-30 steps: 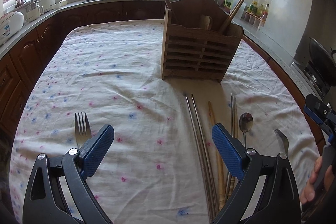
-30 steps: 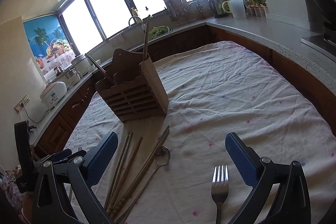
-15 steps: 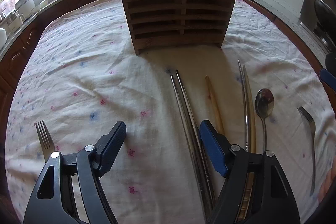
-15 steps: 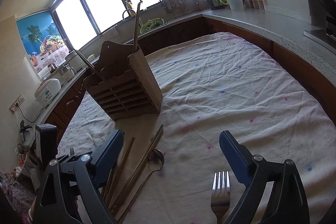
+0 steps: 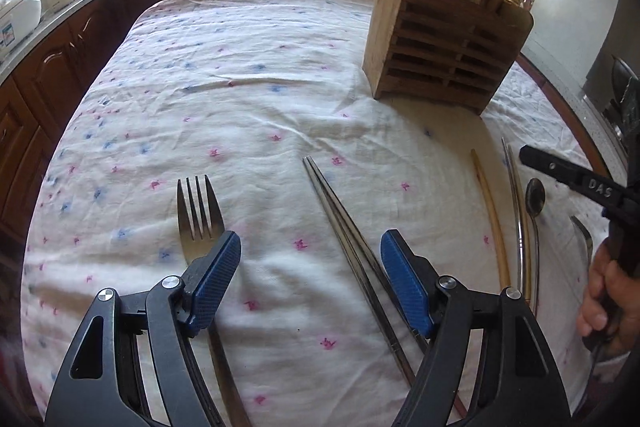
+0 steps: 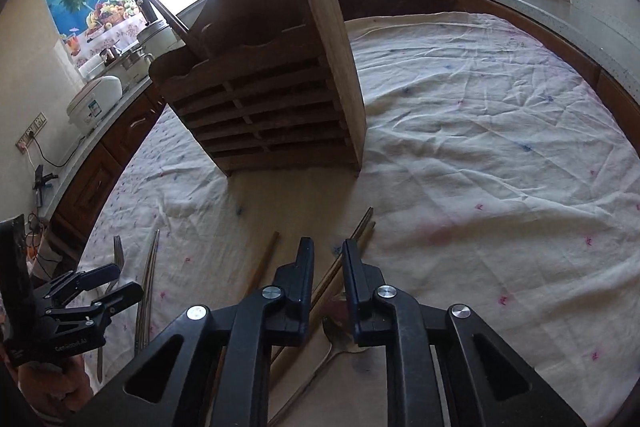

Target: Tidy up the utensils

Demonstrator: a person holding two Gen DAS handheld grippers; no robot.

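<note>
Since a second ago, both grippers had dropped nearer the cloth. My right gripper [image 6: 327, 281] was closing, fingers nearly together over the metal chopsticks [image 6: 352, 243]; I couldn't tell whether the pads pressed them. My left gripper [image 5: 310, 277] stood spread, a fork [image 5: 198, 211] by its left finger [image 5: 216, 273], steel chopsticks [image 5: 340, 215] by its right.

Risk, as I judged it: closing on a pair lying flat could catch one stick, or skid both across the tablecloth [image 6: 480, 131] into the spoon [image 6: 338, 337] beneath.

Wooden holder [image 6: 272, 115] stood upright beyond the chopsticks. A few long handles leaned out of its top; which compartments, unclear.
</note>
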